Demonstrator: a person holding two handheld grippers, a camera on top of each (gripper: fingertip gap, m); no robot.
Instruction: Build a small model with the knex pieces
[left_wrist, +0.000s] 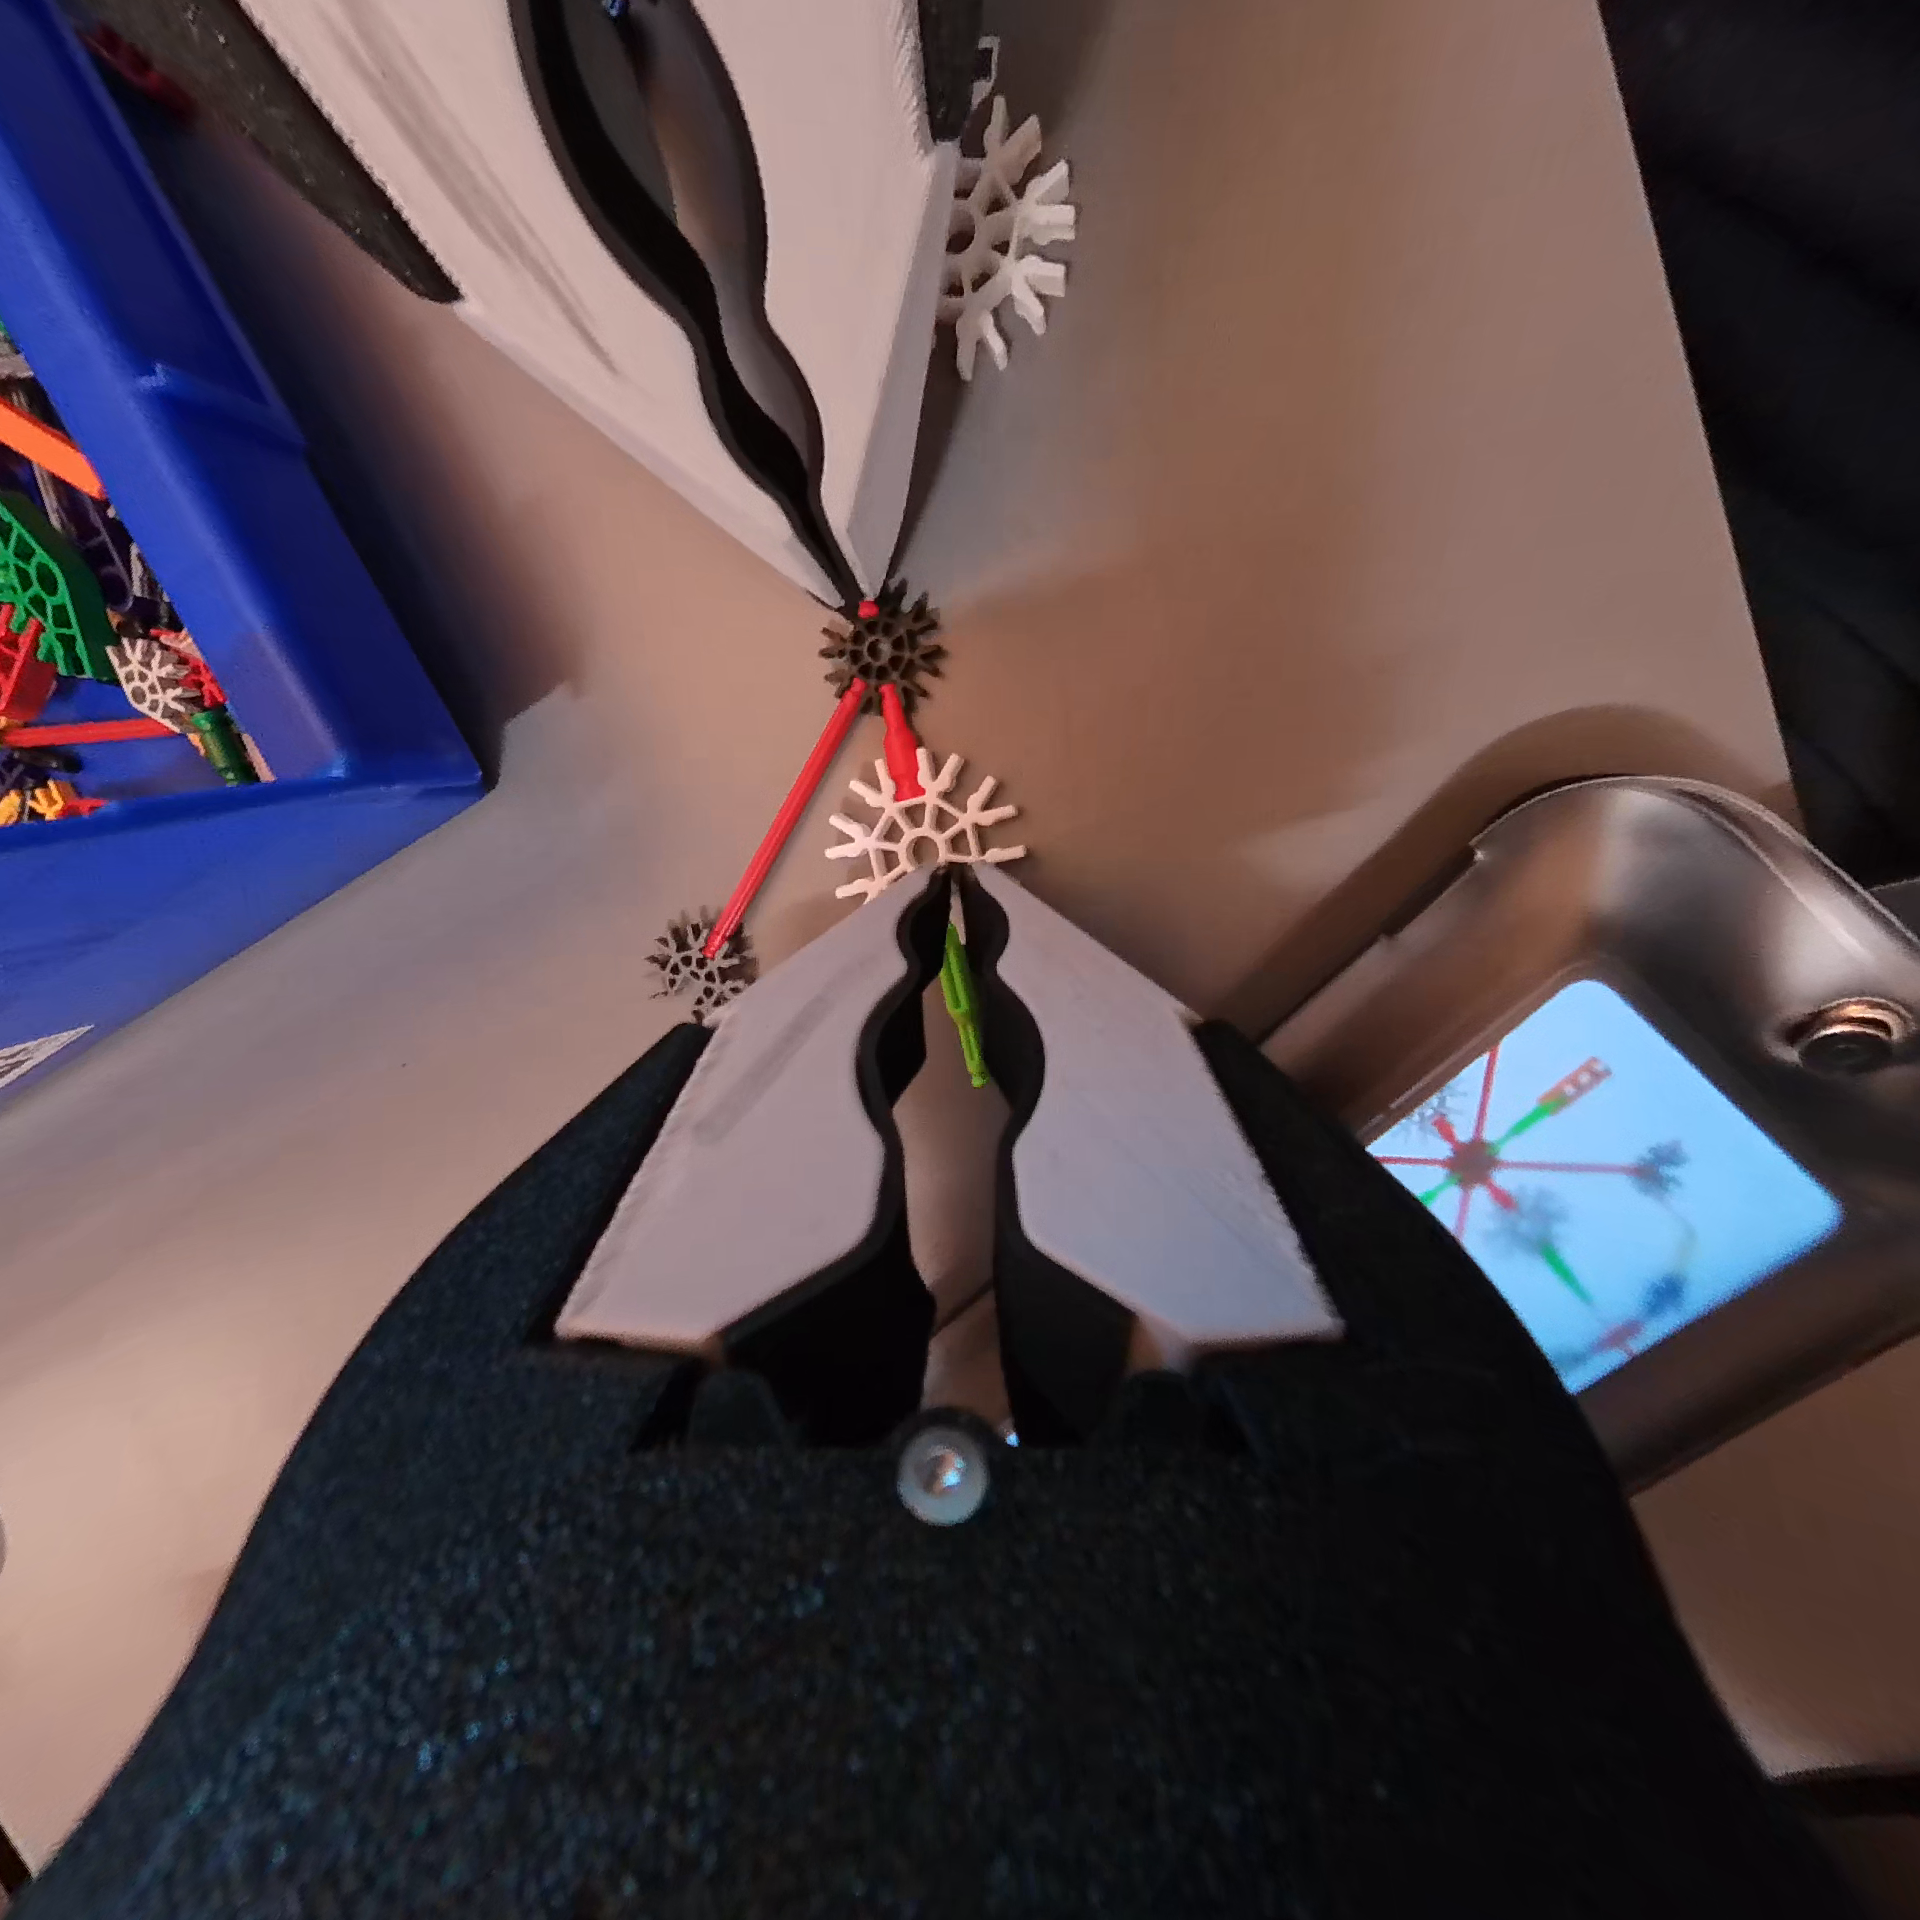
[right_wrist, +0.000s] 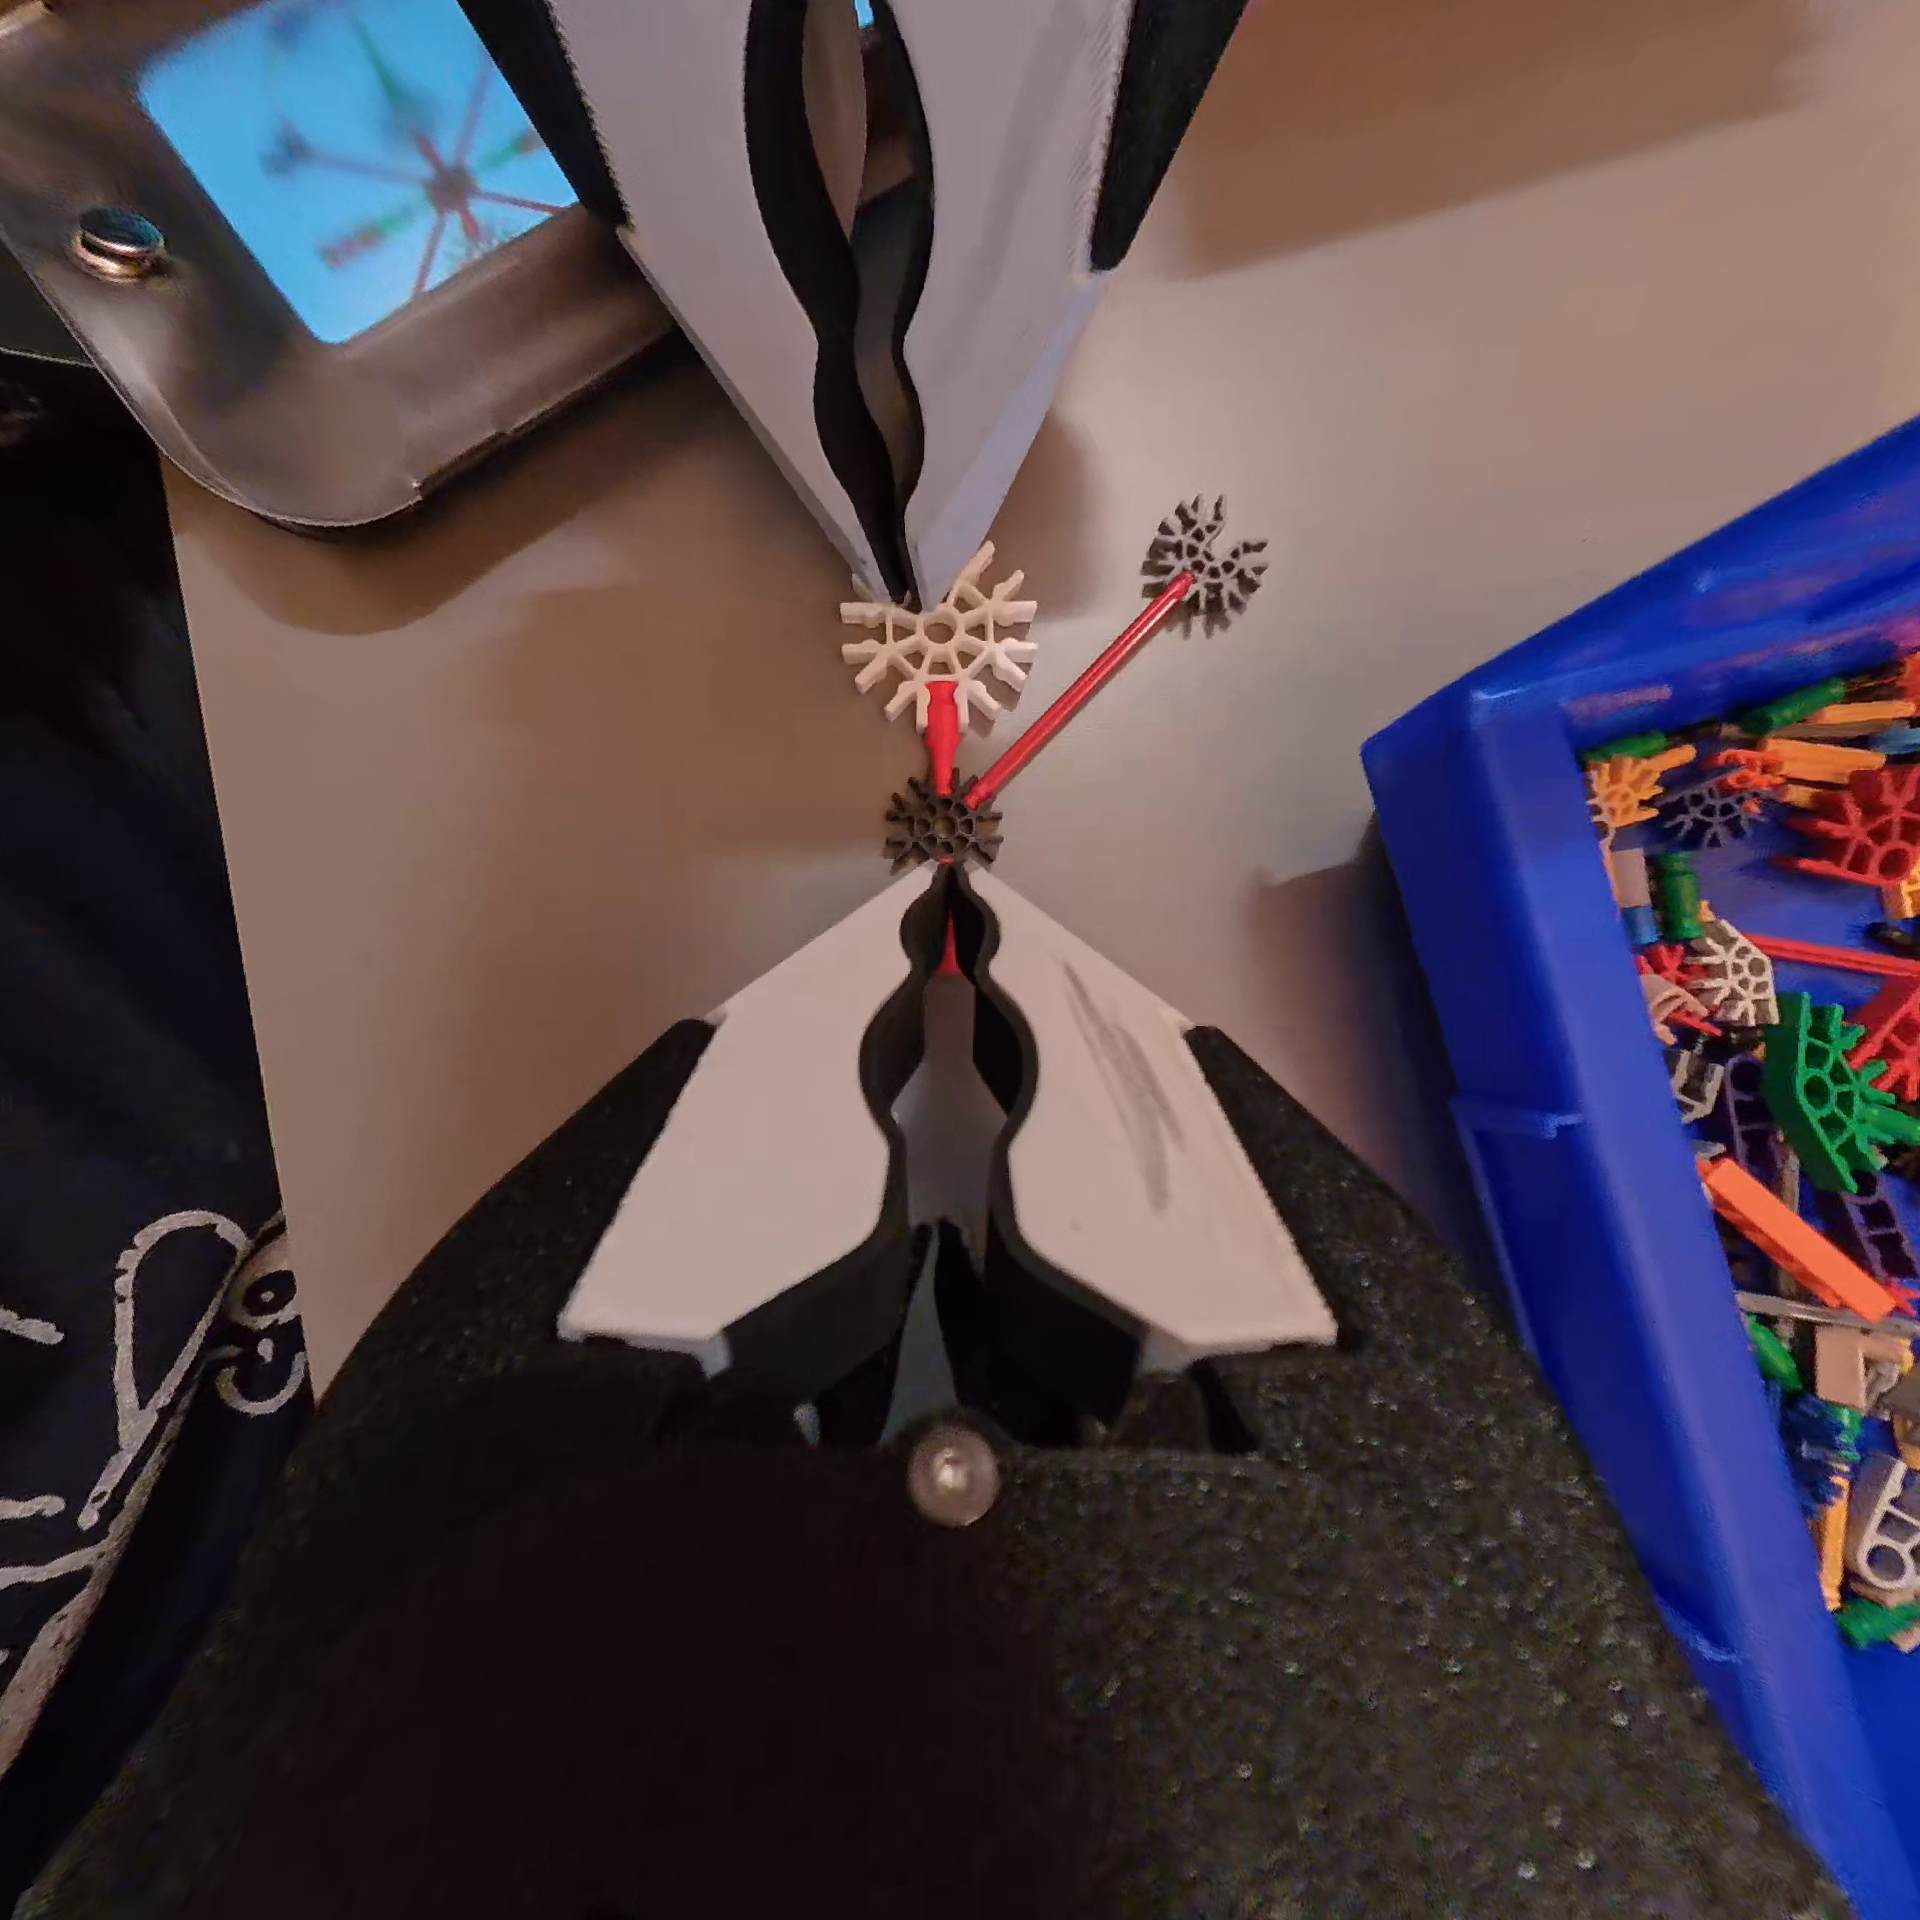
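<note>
Nearest the left wrist camera, the left gripper has its jaws pinched together on a green rod at the white snowflake connector. At 12 o'clock from that connector, a short red rod joins it to the dark hub connector. Opposite, the right gripper is clamped on a red stub at the hub. A long red rod runs toward 7 o'clock to a grey connector. A blue bin sits at 9 o'clock, a phone at 4 o'clock, and a loose white connector lies at 12 o'clock.
</note>
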